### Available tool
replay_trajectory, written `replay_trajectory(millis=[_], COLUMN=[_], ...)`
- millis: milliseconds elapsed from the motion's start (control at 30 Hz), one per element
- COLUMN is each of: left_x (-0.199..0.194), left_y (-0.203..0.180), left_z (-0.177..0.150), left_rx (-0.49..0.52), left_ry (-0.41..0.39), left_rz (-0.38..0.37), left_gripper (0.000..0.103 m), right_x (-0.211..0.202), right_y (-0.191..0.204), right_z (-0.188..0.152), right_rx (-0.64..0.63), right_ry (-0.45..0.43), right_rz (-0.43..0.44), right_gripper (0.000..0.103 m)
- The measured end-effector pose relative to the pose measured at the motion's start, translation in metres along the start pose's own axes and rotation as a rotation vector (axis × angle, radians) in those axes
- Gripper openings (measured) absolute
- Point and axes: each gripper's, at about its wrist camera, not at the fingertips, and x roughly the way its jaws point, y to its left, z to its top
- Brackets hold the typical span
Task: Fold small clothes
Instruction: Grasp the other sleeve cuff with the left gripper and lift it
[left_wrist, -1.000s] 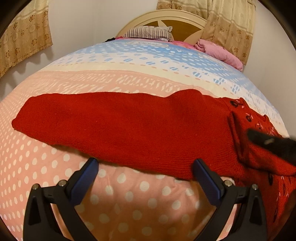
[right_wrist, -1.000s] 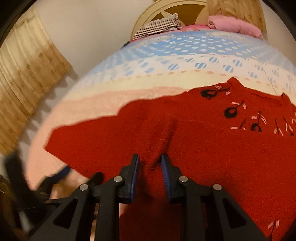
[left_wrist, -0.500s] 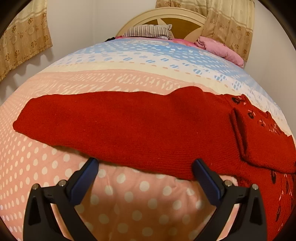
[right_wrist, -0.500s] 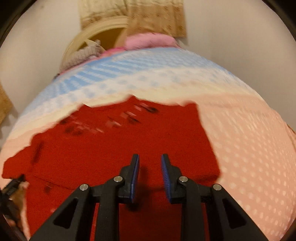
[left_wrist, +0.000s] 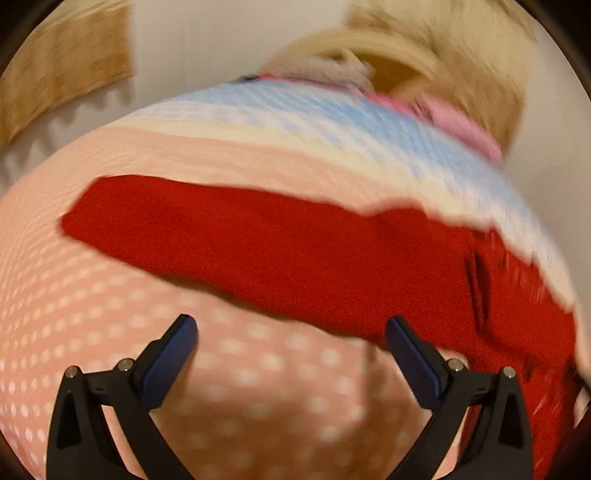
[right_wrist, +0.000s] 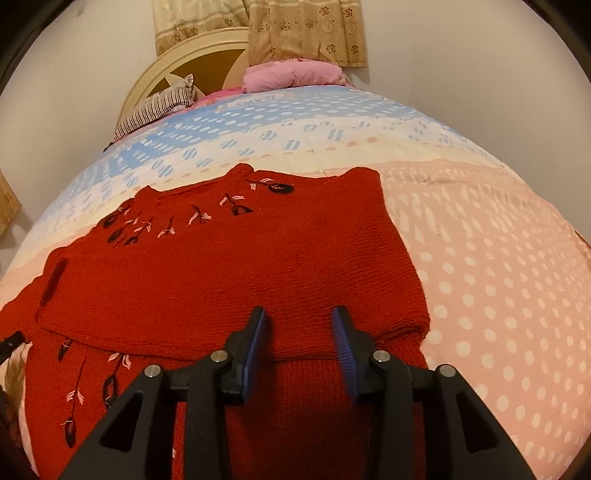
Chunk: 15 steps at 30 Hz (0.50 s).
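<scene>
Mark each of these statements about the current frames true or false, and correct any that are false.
1. The red sweater lies on a dotted bedspread. True.
2. The right gripper is clamped on a fold of the sweater. False: its jaws have just been opening and stand apart over the knit, pinching nothing.
3. The left gripper has its jaws wide apart with only bedspread between them. True.
4. A sleeve is folded across the sweater's body. True.
5. The pink pillow rests on top of the sweater. False: it sits at the far end of the bed by the headboard, apart from the sweater.
</scene>
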Motion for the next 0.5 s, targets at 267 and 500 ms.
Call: replay_trajectory(millis=[267,500], left_x=[0.005,0.048], left_y=[0.093,0.124], left_z=[0.055,0.061], left_rx=[-0.242,-0.381], left_ry=[-0.088,-0.009], left_rz=[0.248,0.195], left_gripper=[0.103,0.087], right_x=[0.001,0.001], right_y=[0.007,0.007], right_z=[0.000,0.000], right_rx=[-0.027,-0.018], right_ry=[0.002,0.001], right_rz=[-0.010,0.000], right_gripper=[0.045,0.046])
